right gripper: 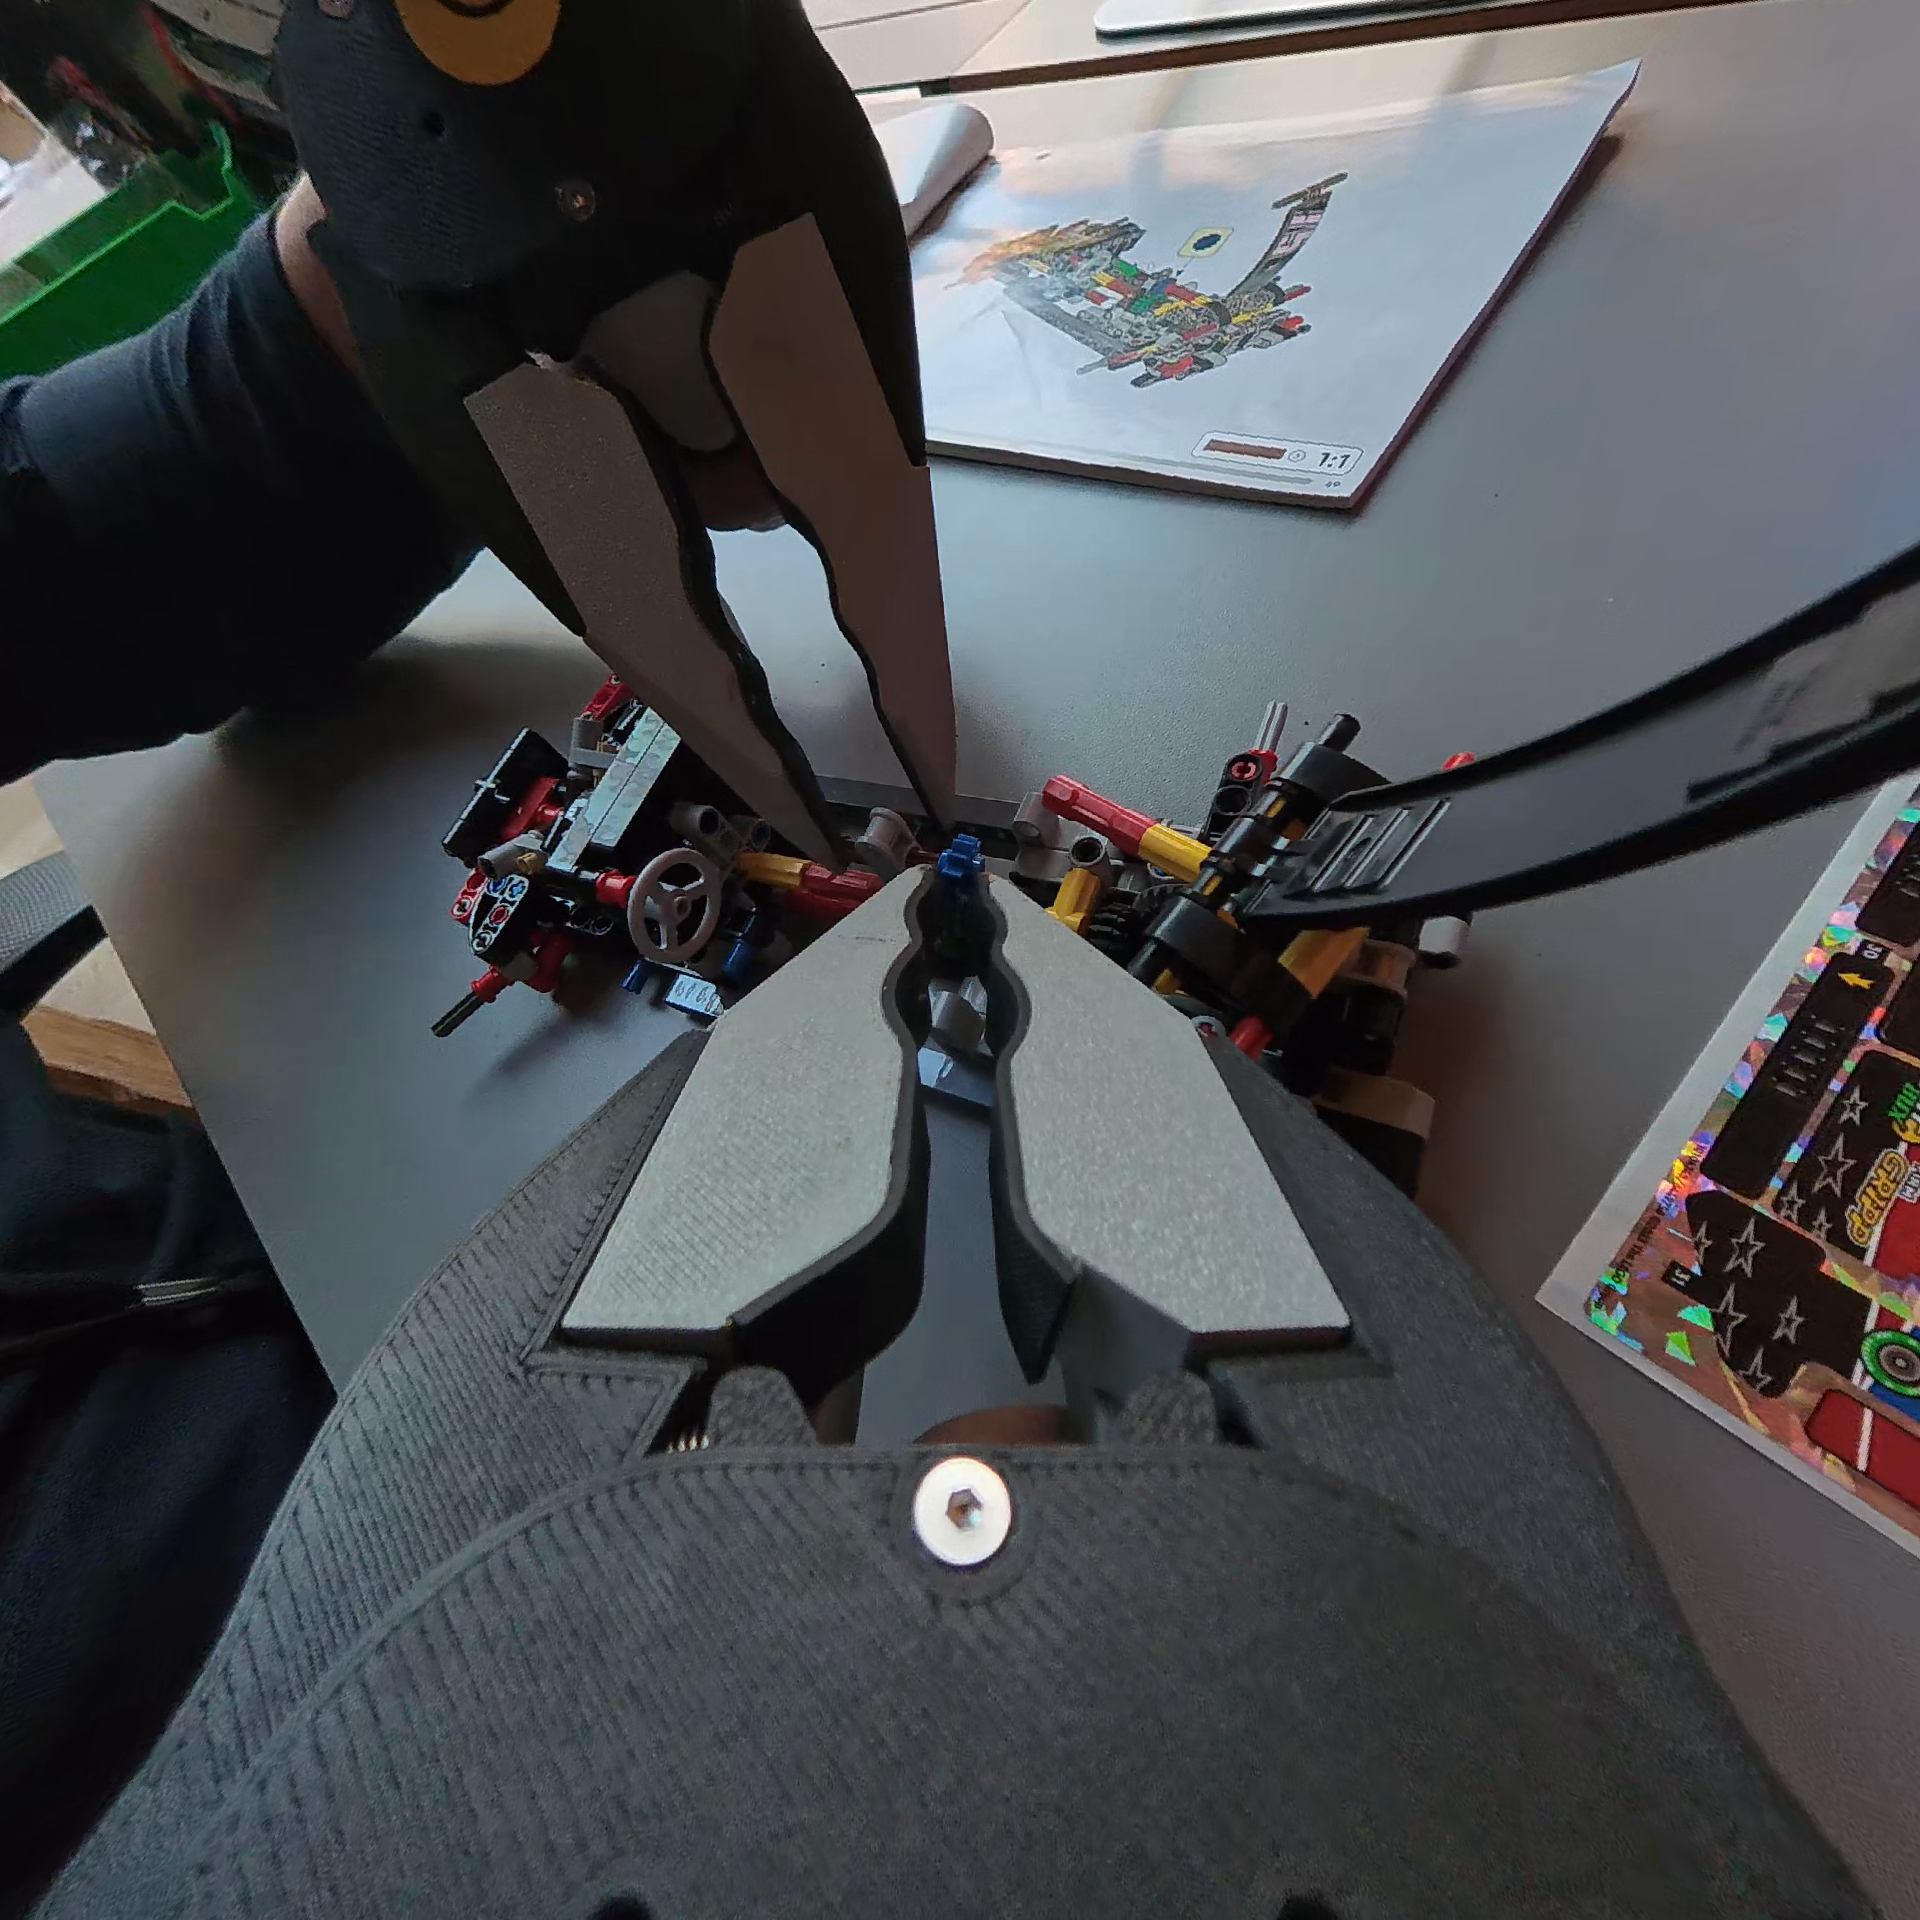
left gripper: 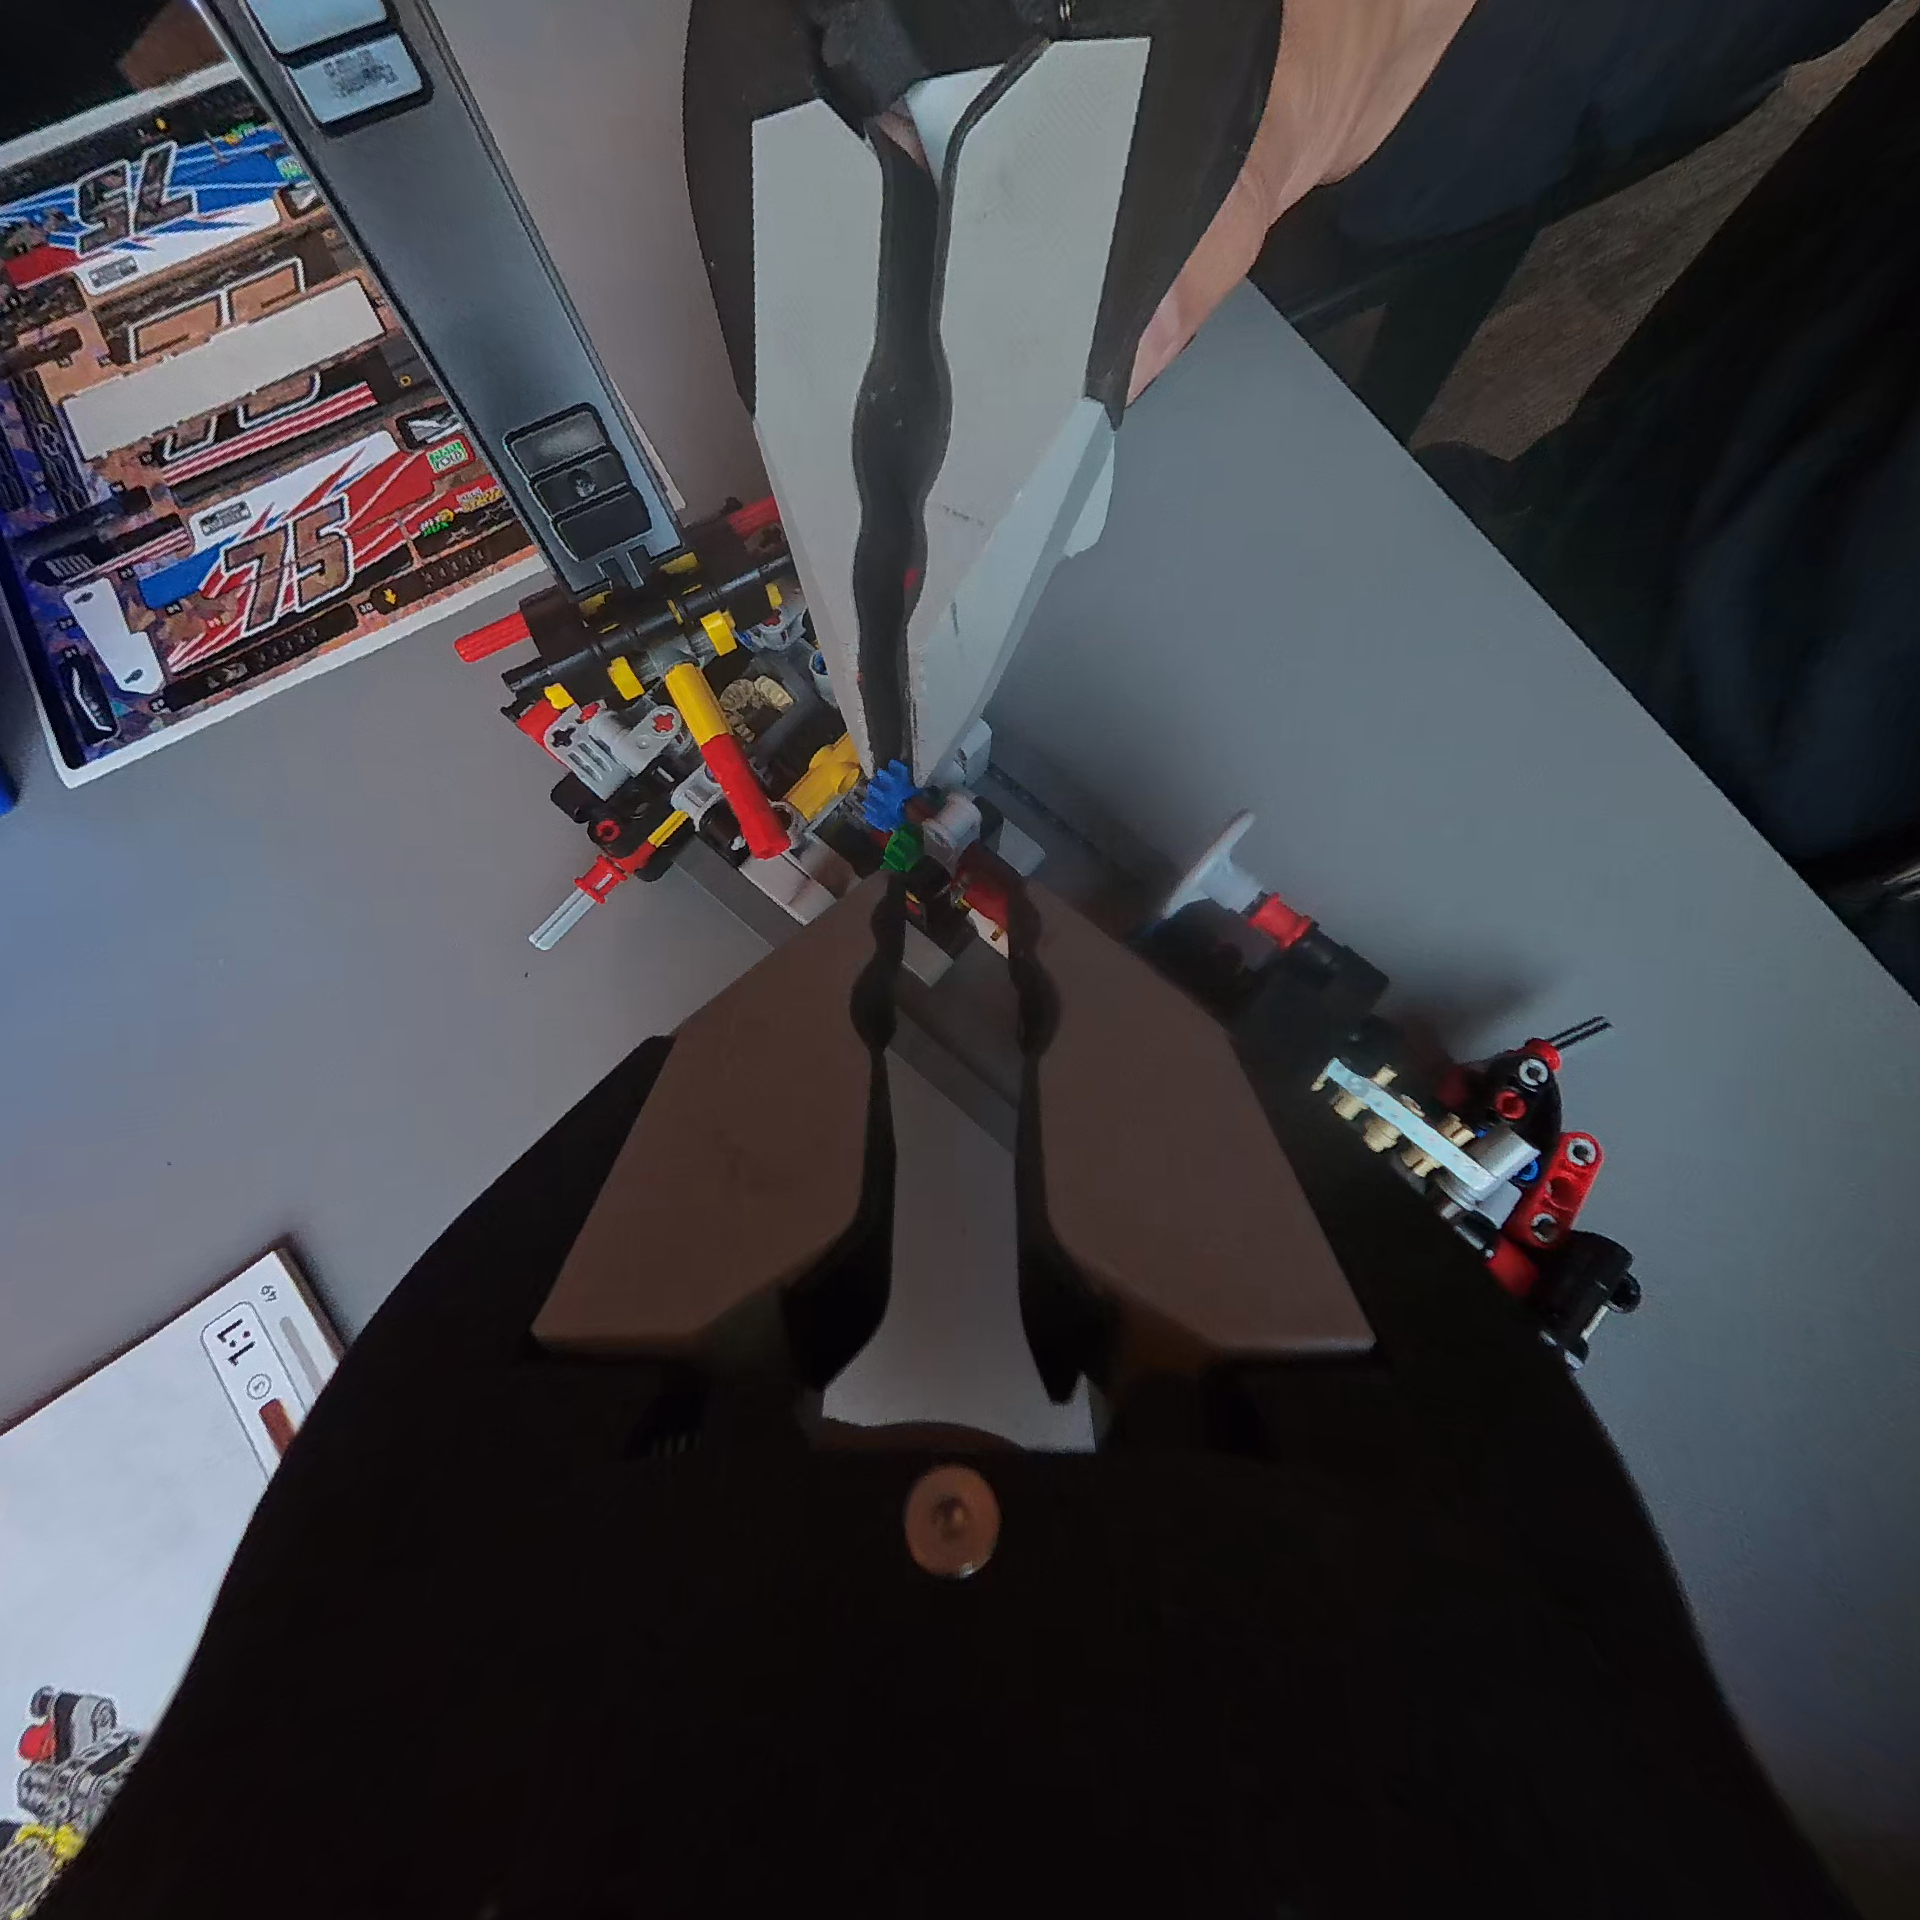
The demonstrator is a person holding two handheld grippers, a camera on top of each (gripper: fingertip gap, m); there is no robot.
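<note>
On the grey table (right gripper: 1143, 644), the left gripper (left gripper: 940, 883) clamps the red-and-black middle of the multicoloured plastic brick model (left gripper: 686, 717) – beside it, the right gripper (right gripper: 956, 883) is closed on a small blue gear (right gripper: 958, 854).

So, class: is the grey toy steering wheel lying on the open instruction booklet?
No: the grey steering wheel sits in the brick model, apart from the booklet.

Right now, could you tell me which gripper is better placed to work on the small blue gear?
Right, probably. The right gripper has its tips drawn together directly at the blue gear. The left gripper stands just beyond it, fingers parted over neighbouring parts of the brick model.
</note>
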